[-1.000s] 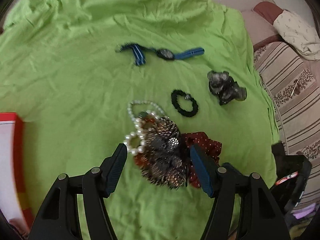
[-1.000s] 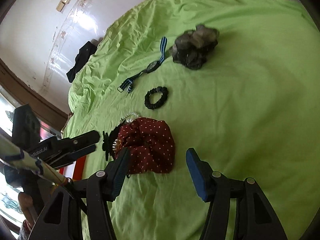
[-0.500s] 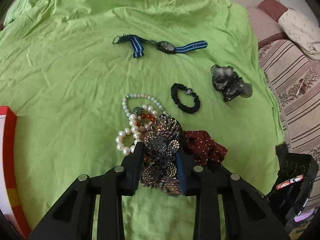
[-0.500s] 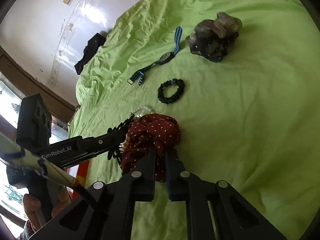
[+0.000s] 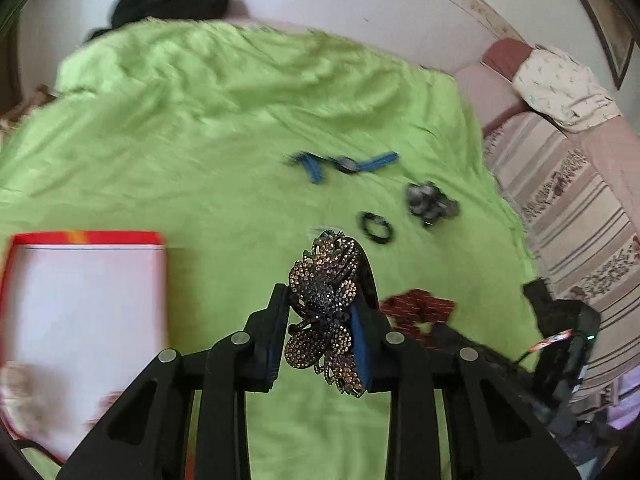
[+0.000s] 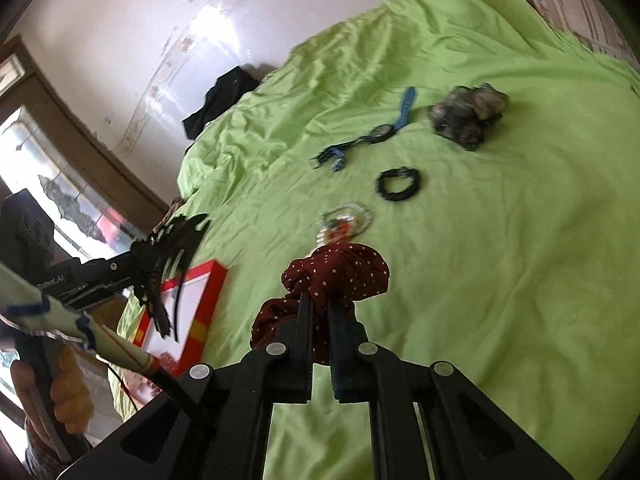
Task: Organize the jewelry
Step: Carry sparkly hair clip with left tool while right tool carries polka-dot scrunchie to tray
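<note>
Both grippers have lifted since the earlier frames: left gripper (image 5: 320, 334) clamps the rhinestone hair clip (image 5: 326, 308) at lower centre; right gripper (image 6: 319, 334) pinches the polka-dot scrunchie (image 6: 340, 270); only the right view shows the bead bracelets (image 6: 344, 224) left on the green sheet (image 6: 500, 240).

Bright daylight fills both fisheye views, coming from a window (image 6: 52, 184) left of the green sheet (image 6: 500, 240), with glare on the wall (image 6: 208, 16) behind it. Motion blur smears the sheet and a box (image 5: 84, 304) on it. Frame edges curve and darken. Shadows are soft.
</note>
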### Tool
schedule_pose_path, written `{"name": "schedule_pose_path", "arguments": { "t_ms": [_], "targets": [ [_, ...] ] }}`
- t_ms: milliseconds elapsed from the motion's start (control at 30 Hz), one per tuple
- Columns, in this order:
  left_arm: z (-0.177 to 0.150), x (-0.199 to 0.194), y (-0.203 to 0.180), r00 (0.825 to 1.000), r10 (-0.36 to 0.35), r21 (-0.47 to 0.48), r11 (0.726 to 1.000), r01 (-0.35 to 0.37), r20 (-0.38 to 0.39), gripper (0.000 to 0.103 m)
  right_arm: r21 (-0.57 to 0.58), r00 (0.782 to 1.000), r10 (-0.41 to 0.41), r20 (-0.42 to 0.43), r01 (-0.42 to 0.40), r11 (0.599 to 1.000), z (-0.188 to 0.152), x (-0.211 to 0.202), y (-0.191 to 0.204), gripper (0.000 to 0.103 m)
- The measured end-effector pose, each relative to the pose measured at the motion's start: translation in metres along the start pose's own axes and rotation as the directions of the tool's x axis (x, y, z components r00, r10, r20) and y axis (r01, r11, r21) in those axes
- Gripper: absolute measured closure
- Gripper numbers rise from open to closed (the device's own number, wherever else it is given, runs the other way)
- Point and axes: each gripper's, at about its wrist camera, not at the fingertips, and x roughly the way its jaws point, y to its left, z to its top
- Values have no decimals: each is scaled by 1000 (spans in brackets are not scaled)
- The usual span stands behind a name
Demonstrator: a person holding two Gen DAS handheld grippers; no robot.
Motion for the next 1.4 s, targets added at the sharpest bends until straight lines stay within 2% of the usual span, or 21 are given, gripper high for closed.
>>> {"name": "schedule_pose_path", "arguments": {
  "t_ms": [67, 200, 300, 433, 500, 700, 800, 900, 1100, 1133, 1167, 1200, 1233, 1267, 1333, 1400],
  "targets": [
    [-4, -22, 30, 997, 70, -11, 997, -70, 20, 75, -37, 1000, -7, -11, 7, 999, -2, 0, 21, 96],
    [-11, -51, 91, 987, 161, -64, 985, -159, 26, 75, -132, 999, -7, -39, 1, 991, -4, 7, 70, 96],
    [-11, -63, 140, 970, 242, -107, 965, -238, 27, 75, -212, 997, -1, -80, -16, 977, -6, 27, 114, 96],
    [-1, -60, 203, 944, 329, -154, 933, -327, -10, 75, -286, 990, 9, -141, -49, 957, -8, 66, 166, 96],
    [4, -53, 225, 935, 354, -168, 921, -353, -20, 75, -321, 985, 0, -170, -56, 945, -11, 92, 191, 96],
    [11, -19, 275, 929, 362, -241, 897, -370, -80, 75, -400, 969, -63, -238, -39, 916, -12, 173, 238, 96],
    [7, -1, 290, 922, 369, -249, 888, -388, -122, 75, -431, 959, -100, -266, -26, 902, -15, 207, 247, 96],
    [5, 5, 301, 920, 368, -259, 884, -390, -132, 73, -447, 953, -126, -275, -11, 895, -17, 227, 245, 96],
    [6, 4, 314, 930, 352, -299, 881, -368, -108, 70, -463, 950, -185, -253, 49, 885, -17, 245, 232, 92],
    [5, 4, 317, 934, 342, -311, 880, -358, -107, 70, -464, 950, -193, -245, 60, 884, -16, 245, 231, 89],
    [4, 2, 317, 937, 334, -323, 879, -350, -106, 69, -462, 951, -198, -239, 68, 884, -16, 244, 230, 78],
    [2, 0, 318, 937, 333, -331, 877, -348, -104, 69, -457, 951, -200, -237, 72, 887, -16, 244, 228, 72],
    [1, -2, 317, 936, 336, -333, 875, -350, -101, 64, -454, 952, -200, -232, 76, 888, -16, 242, 227, 63],
    [-1, -5, 315, 935, 341, -334, 874, -352, -94, 59, -451, 954, -198, -224, 79, 889, -15, 239, 227, 59],
    [-3, -15, 308, 933, 354, -331, 874, -357, -70, 54, -446, 960, -190, -206, 80, 891, -13, 231, 228, 58],
    [-5, -28, 301, 928, 369, -325, 873, -364, -50, 54, -442, 965, -179, -192, 78, 894, -10, 220, 229, 57]
  ]
}}
